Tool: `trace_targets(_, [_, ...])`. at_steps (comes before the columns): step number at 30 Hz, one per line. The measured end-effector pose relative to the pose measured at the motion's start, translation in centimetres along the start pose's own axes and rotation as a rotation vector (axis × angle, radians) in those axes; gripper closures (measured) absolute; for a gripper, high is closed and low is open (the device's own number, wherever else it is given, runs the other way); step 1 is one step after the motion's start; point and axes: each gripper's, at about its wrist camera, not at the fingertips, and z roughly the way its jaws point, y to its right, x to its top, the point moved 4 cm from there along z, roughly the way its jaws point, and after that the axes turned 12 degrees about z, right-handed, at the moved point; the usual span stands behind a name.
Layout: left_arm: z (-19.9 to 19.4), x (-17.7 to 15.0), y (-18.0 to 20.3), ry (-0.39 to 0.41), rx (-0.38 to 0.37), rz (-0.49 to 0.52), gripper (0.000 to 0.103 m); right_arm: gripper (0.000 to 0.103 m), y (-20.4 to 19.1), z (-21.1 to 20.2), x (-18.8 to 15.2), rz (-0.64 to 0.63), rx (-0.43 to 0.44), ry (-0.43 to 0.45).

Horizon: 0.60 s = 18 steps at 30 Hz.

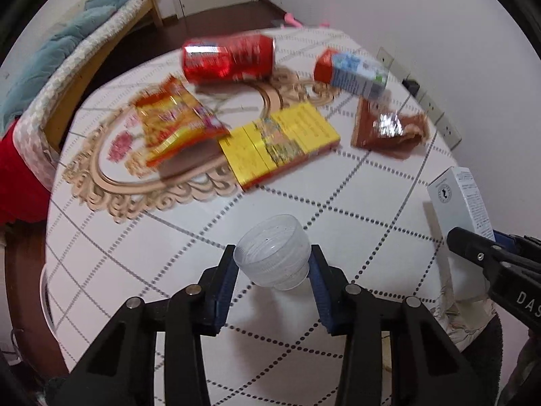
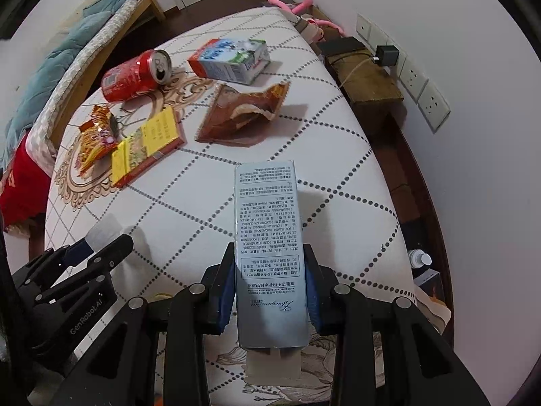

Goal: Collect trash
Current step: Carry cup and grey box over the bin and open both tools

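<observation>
My left gripper (image 1: 273, 260) is shut on a clear plastic cup (image 1: 273, 257), held above the white table (image 1: 338, 209). My right gripper (image 2: 270, 270) is shut on a tall grey printed box (image 2: 268, 237); the box also shows at the right of the left wrist view (image 1: 463, 199). On the table lie a red soda can (image 2: 135, 74), a blue and white milk carton (image 2: 230, 57), a brown torn wrapper (image 2: 240, 111), a yellow box (image 2: 148, 142) and an orange snack packet (image 2: 96, 135).
A bed with a blue blanket (image 2: 61, 57) stands to the left. Wall sockets with a black charger (image 2: 387, 54) and a wooden block (image 2: 365, 74) are at the right. A small bottle (image 2: 419, 257) sits below the table's right edge.
</observation>
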Motion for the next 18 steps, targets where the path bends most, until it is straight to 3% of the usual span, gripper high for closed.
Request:
trace_targets(9, [-6.9, 1.3, -6.2, 0.141, 0.094, -0.062, 0.065, 0.066, -4.4, -4.5, 0.5, -0.085, 0.066, 0.067])
trace_targets(18, [-14.7, -0.3, -17.1, 0.264, 0.204, -0.192, 0.065, 0.066, -14.7, -9.6, 0.3, -0.223, 0.211, 0.128])
